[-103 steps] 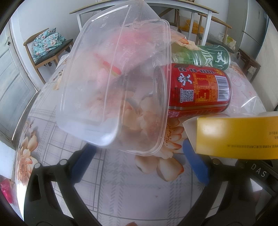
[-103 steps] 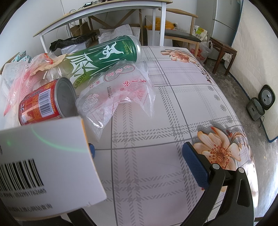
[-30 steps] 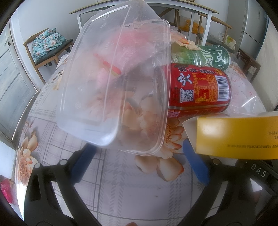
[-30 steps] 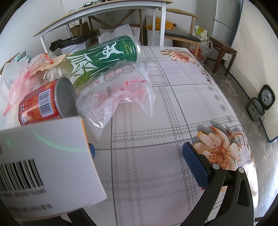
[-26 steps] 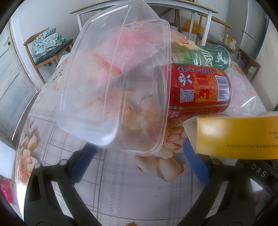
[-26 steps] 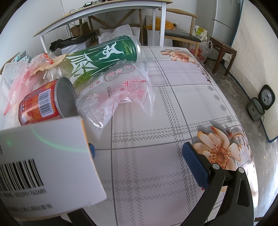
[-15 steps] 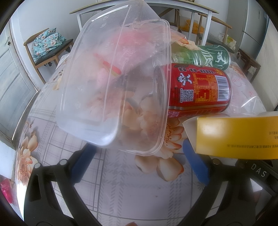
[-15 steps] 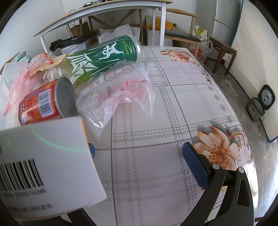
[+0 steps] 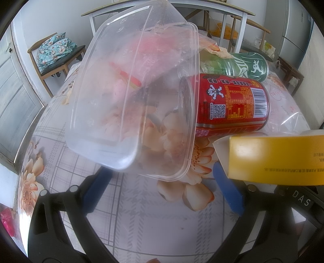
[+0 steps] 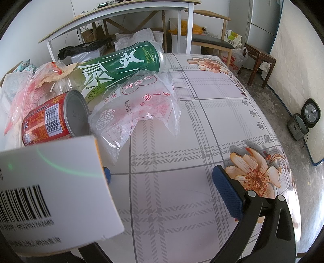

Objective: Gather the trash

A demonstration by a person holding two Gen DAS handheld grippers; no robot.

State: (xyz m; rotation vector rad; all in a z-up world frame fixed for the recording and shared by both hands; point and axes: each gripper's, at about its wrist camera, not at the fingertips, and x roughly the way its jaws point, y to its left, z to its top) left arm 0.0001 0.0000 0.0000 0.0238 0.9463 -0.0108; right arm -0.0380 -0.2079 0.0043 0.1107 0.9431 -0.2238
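A clear plastic container (image 9: 129,97) stands tilted on the flowered table, its rim leaning on a red can (image 9: 228,105) that lies on its side. Behind it lies a green can (image 9: 239,64). My left gripper (image 9: 162,182) is open just below the container's lower edge, with nothing pinched. A yellow and white box (image 9: 277,159) sits at the right. In the right wrist view that box (image 10: 50,192) covers most of the left finger. My right gripper (image 10: 166,182) is open over bare tablecloth. The red can (image 10: 54,119), the green can (image 10: 121,66) and a printed clear bag (image 10: 137,105) lie ahead of it.
A pink bag and crumpled wrappers (image 10: 40,81) lie behind the cans. The table's right edge (image 10: 283,145) drops to the floor, where a rice cooker (image 10: 303,121) stands. A white desk (image 10: 121,18), wooden chairs (image 9: 56,54) and a stool (image 10: 261,58) surround the table.
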